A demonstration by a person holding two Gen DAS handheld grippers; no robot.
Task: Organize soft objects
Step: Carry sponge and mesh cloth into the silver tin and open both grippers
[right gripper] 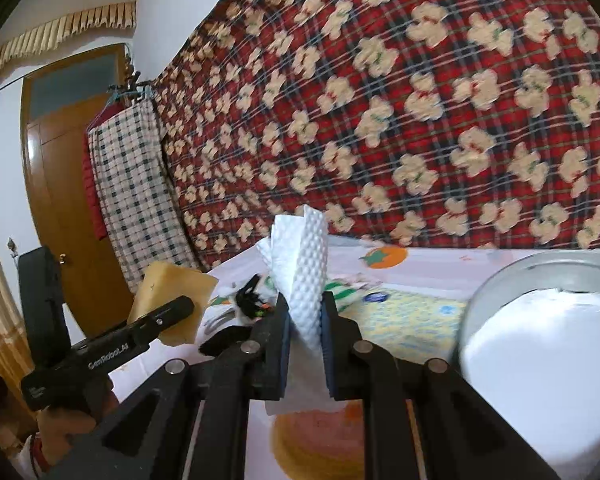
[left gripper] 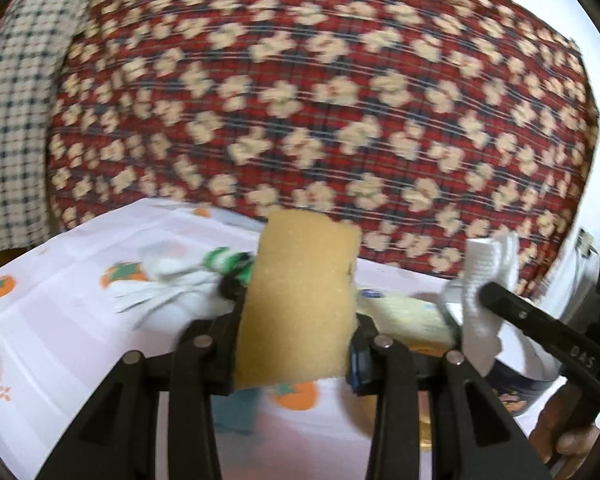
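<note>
My left gripper (left gripper: 296,344) is shut on a tan sponge (left gripper: 300,300) and holds it upright above the table; the sponge also shows in the right wrist view (right gripper: 172,296). My right gripper (right gripper: 305,320) is shut on a folded white dimpled cloth (right gripper: 304,264), held upright; the cloth also shows in the left wrist view (left gripper: 484,292). A white sock with green stripes (left gripper: 188,276) lies on the table behind the sponge. A yellow patterned cloth (right gripper: 408,316) lies flat beyond the right gripper.
The tablecloth (left gripper: 60,320) is white with orange fruit prints. A metal bowl (right gripper: 540,320) with a white inside stands at the right. A red plaid blanket (left gripper: 320,100) hangs behind the table. A checked cloth (right gripper: 128,192) and a wooden door (right gripper: 68,200) are at the left.
</note>
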